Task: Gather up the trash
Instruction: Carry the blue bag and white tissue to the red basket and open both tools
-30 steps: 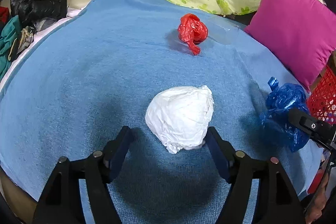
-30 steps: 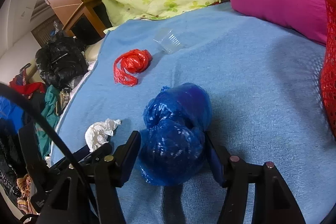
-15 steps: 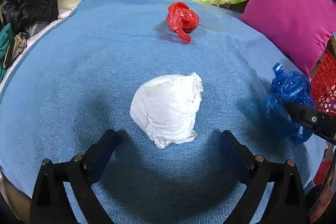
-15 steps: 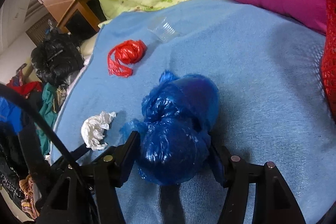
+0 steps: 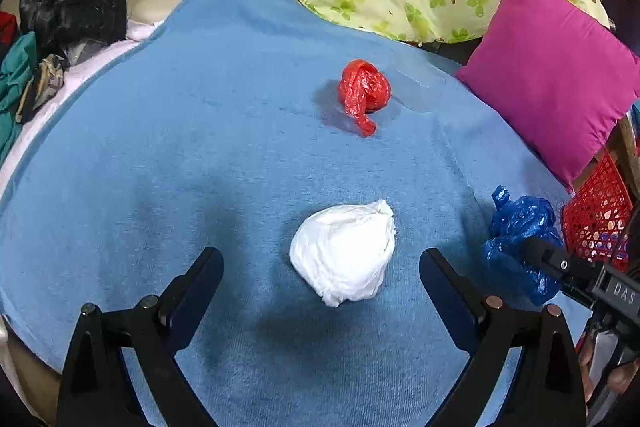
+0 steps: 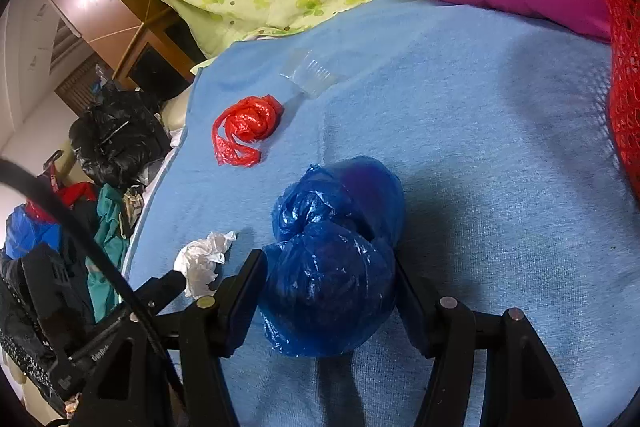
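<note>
**Soft, light trash on the bed: one wad free, one bag clamped**

From the left wrist, we see the left tongs (image 5: 320, 267) standing wide apart; they have just been opening, and the white paper wad (image 5: 344, 253) lies between them, touched by neither pad. It rests on the blue blanket (image 5: 180, 147) near its front edge. We judge it light, soft and crushable, so a squeeze across its broad rounded body should hold. It tapers like a teardrop, with one pinched tip at the upper right and another towards us. Further off lies the red bag (image 5: 364, 93), its loose tail trailing towards us.

From the right wrist, we see the right tongs (image 6: 328, 291) clamped on the blue bag (image 6: 332, 259), the pads pressing its lower lobe from both sides. The film looks thin, slick and springy, so we expect it to bulge and possibly slide. Its long axis runs away from us, over the knotted waist to the upper lobe. The red basket (image 6: 624, 67) stands at the right edge.
</note>
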The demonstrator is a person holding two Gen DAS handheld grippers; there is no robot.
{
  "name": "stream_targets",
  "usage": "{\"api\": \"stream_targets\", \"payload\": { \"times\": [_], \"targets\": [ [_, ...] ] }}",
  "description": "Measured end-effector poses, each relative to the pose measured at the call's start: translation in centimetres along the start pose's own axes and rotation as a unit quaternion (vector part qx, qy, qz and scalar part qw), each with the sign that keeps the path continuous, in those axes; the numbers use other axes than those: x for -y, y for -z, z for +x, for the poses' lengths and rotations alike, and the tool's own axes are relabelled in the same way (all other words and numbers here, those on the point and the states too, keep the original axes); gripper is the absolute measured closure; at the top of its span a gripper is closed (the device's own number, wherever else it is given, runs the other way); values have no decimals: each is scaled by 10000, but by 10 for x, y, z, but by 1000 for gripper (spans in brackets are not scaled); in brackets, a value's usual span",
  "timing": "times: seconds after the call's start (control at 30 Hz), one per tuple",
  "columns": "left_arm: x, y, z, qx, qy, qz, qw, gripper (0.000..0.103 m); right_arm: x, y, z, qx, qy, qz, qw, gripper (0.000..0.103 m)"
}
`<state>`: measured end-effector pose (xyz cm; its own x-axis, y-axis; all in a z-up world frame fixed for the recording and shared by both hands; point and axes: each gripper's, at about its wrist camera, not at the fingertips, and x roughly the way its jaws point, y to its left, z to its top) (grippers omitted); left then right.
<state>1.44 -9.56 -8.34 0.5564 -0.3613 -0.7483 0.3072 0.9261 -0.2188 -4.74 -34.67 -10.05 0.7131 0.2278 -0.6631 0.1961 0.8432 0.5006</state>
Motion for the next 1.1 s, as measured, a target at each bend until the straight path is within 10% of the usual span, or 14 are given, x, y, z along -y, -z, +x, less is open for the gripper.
{"api": "stream_targets", "payload": {
  "times": [0.13, 0.3, 1.1],
  "targets": [
    [1, 0, 16, -309, 37, 7, 9995, 45, -1, 0, 1, 60, 75, -99, 9999, 37],
    [5, 1, 19, -330, 170, 24, 9993, 61, -2, 0, -4, 281, 114, -285, 9991, 46],
    [75, -30, -110, 1033, -593, 1038, 9874, 65, -13, 23, -117, 1799, 12, -717, 9811, 50]
  ]
}}
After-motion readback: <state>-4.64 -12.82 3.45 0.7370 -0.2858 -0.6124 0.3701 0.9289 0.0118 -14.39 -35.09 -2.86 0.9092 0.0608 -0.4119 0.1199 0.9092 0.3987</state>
